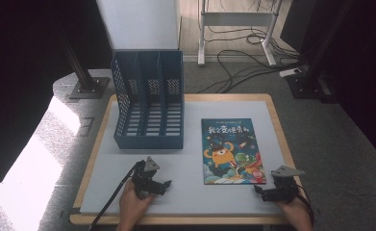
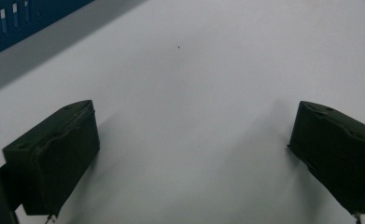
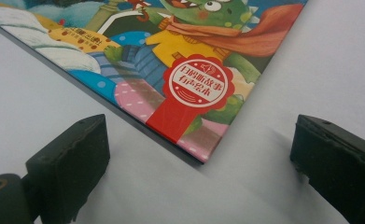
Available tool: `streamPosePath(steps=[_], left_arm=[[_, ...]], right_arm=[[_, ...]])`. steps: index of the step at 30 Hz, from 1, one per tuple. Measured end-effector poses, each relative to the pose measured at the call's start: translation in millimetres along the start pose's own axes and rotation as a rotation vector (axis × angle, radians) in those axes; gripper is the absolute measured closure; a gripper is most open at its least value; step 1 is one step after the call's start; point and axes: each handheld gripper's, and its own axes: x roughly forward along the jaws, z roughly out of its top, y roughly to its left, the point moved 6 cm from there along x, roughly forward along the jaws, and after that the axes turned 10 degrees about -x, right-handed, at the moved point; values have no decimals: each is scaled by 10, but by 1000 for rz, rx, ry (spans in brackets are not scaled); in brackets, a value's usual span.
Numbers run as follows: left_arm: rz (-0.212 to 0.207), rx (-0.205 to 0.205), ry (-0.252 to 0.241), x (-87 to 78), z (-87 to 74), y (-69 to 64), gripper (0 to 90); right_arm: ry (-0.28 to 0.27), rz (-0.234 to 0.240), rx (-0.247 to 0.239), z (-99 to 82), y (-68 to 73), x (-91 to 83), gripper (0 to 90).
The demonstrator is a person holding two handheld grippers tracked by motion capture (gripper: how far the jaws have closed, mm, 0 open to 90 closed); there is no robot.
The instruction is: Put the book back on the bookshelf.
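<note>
Lying flat on the pale table mat (image 1: 190,192), the picture book (image 1: 232,150) has not yet been lifted, and the blue file rack (image 1: 148,98) standing to its left at the far side of the table holds nothing in any of its compartments that can be seen, so the work looks to be at its very start. The right gripper (image 1: 260,190) rests low on the mat just beside the book's near right corner; in the right gripper view its jaws stand wide apart with that corner (image 3: 203,158) between and slightly ahead of them, the pads touching nothing. The left gripper (image 1: 168,183) sits near the front edge of the rack, well apart from the book, its jaws likewise spread wide over bare mat (image 2: 185,93) and gripping nothing. Judging from this layout, the likely job of picking up the book and standing it in the rack is wholly ahead: the corner must be caught, the book raised, turned upright and slid into a compartment.
</note>
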Motion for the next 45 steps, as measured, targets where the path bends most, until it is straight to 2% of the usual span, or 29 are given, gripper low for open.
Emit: streamPosePath(steps=[17, 24, 26, 30, 31, 33, 35, 36, 41, 42, 45], left_arm=[[-6, -1, 5, 6, 5, -1, 1], [-11, 13, 7, 65, 86, -9, 0], [-25, 12, 10, 86, 116, -25, 0], [-43, 39, 5, 121, 205, -108, 0], [-49, 43, 4, 129, 223, -126, 0], [-48, 81, 16, 163, 287, -184, 0], [-54, 92, 14, 175, 311, -211, 0], [-63, 114, 29, 196, 360, -258, 0], [-78, 141, 26, 258, 468, -342, 0], [-92, 136, 27, 299, 510, -379, 0], [-86, 157, 28, 356, 553, -420, 0]], right_arm=[[12, 0, -4, 7, 0, 0, 40], [14, 1, 2, 14, -2, 3, 38], [18, 2, 5, 20, -2, 3, 33], [22, -1, 13, 41, -17, -1, 0], [4, -6, 11, 69, -39, -19, 0], [-4, -5, 13, 90, -59, -37, 0], [-11, -8, 12, 104, -72, -44, 0], [-20, -6, 14, 129, -93, -59, 0], [-33, -4, 13, 201, -143, -54, 0], [-34, -2, 11, 212, -151, -49, 0], [-35, 1, 6, 262, -179, -26, 0]])
